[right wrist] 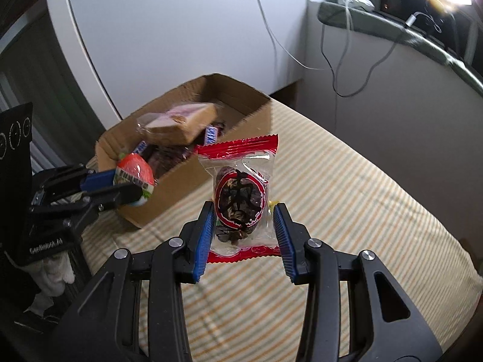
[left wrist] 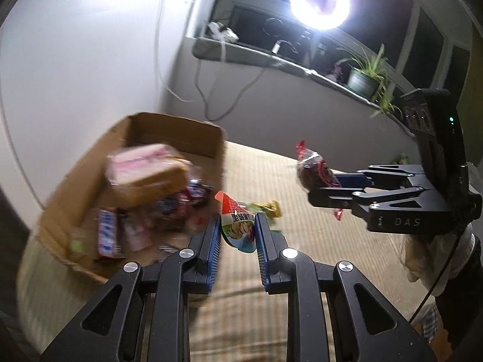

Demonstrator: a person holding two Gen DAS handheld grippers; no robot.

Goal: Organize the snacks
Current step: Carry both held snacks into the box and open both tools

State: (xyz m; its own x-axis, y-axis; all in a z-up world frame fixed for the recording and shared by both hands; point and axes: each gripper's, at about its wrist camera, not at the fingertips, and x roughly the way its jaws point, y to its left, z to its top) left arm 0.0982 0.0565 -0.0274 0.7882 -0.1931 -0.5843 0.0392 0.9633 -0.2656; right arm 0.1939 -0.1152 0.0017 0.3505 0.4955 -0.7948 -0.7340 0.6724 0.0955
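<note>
Snacks are mid-transfer: the left gripper [left wrist: 237,235] pinches a cone-shaped packet [left wrist: 238,229], the right gripper [right wrist: 243,238] a red-edged packet [right wrist: 241,193], both near the cardboard box [right wrist: 169,187]. Next, each likely needs carrying over the box and releasing.

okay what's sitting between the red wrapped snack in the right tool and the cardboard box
Nothing: in the right wrist view only bare striped cloth separates the red wrapped snack, held in the right tool, from the cardboard box.
</note>
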